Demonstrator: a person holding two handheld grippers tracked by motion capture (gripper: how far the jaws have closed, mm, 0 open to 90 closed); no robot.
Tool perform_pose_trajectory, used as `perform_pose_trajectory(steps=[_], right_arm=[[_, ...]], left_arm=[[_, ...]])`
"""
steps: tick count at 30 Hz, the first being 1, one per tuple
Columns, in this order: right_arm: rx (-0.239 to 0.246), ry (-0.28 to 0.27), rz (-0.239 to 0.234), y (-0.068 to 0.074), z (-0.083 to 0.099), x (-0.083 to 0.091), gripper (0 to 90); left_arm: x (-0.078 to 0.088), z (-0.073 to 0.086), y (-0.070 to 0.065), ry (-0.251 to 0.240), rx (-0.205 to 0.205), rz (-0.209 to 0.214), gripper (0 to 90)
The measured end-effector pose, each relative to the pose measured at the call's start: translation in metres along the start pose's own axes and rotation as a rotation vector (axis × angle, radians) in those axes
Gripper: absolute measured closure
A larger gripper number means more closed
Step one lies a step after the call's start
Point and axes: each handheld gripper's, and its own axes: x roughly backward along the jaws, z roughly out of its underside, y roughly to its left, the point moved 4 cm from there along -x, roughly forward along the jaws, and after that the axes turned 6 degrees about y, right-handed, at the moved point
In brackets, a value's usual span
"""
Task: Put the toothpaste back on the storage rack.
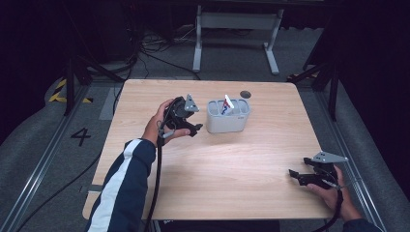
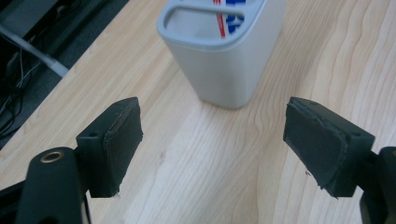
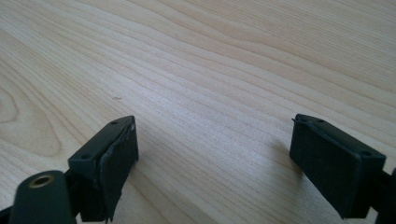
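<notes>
A grey oval holder point(image 1: 227, 117) stands upright at the back middle of the wooden table point(image 1: 241, 159). A red, white and blue item point(image 1: 227, 104) sticks up out of it. My left gripper point(image 1: 194, 128) hovers just left of the holder and points toward it. In the left gripper view the holder point(image 2: 224, 70) stands a short way ahead of my left gripper point(image 2: 212, 121), whose jaws are wide apart with nothing between them. Near the table's front right corner my right gripper point(image 1: 296, 176) rests low. In its own view my right gripper point(image 3: 215, 140) is open over bare wood.
A small dark round mark point(image 1: 245, 94) lies on the table behind the holder. Beyond the far edge stands a grey metal frame point(image 1: 237, 21) on the carpet. Cables point(image 1: 154, 53) run on the floor at the back left, and a "4" point(image 1: 80, 136) marks the floor.
</notes>
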Motion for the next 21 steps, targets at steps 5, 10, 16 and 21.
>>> perform_pose_trajectory(steps=[5,10,16,21], right_arm=[[0.000,0.000,0.000,0.000,0.000,0.000,15.5],[0.000,0.000,0.000,0.000,0.000,0.000,15.5],[0.000,0.000,0.000,0.000,0.000,0.000,15.5],[0.000,0.000,0.000,0.000,0.000,0.000,15.5]], left_arm=[[0.003,0.018,-0.004,0.021,-0.009,-0.007,20.5],[0.008,0.029,-0.006,-0.002,-0.012,-0.028,21.1],[0.013,0.047,-0.010,-0.003,-0.009,-0.041,21.8],[0.017,0.060,-0.012,-0.012,-0.013,-0.056,22.1]])
